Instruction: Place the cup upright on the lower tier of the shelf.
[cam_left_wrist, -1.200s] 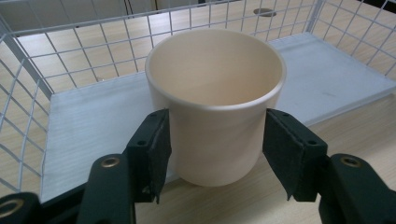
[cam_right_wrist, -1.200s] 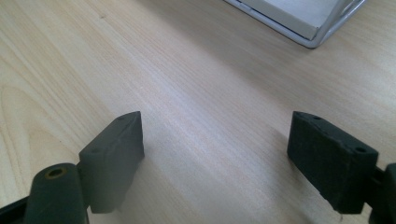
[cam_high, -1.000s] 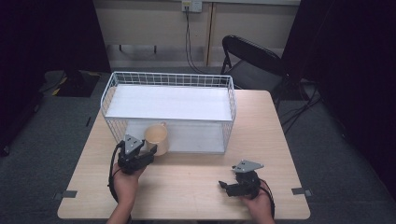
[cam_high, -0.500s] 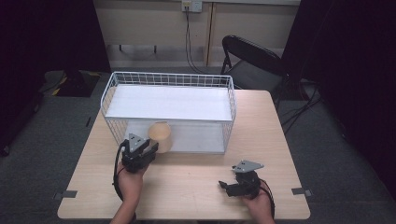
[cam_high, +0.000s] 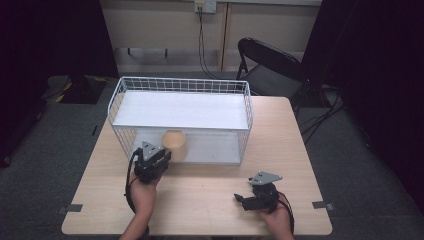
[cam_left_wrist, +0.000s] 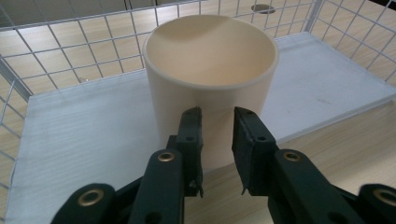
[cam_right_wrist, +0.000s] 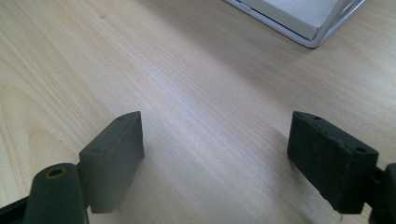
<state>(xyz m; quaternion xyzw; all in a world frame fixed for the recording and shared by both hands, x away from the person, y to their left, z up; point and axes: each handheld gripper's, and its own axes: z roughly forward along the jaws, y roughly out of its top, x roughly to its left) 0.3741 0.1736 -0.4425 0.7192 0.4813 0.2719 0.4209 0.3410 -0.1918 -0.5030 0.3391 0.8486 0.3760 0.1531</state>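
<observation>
A cream cup (cam_high: 174, 141) stands upright at the open front of a white wire basket (cam_high: 180, 81), its base at the front edge of the basket's white floor (cam_left_wrist: 84, 126). My left gripper (cam_high: 163, 152) is right behind the cup on the near side. In the left gripper view the cup (cam_left_wrist: 210, 70) rises just past my jaws, and the left gripper (cam_left_wrist: 217, 112) is nearly closed against its near wall, shut on the cup. My right gripper (cam_high: 242, 199) rests low over the bare table at the front right. Its jaws stand wide apart in the right gripper view (cam_right_wrist: 215, 135), with nothing between them.
The basket has wire walls (cam_left_wrist: 93, 42) at the back and sides and a white panel (cam_high: 180, 110) on top. Its front corner (cam_right_wrist: 308, 39) lies ahead of the right gripper. A black folding chair (cam_high: 272, 65) stands behind the wooden table (cam_high: 210, 200).
The left gripper has moved forward and a little right with the cup, bringing it from the table in front of the basket to the basket's opening. The right gripper has stayed put.
</observation>
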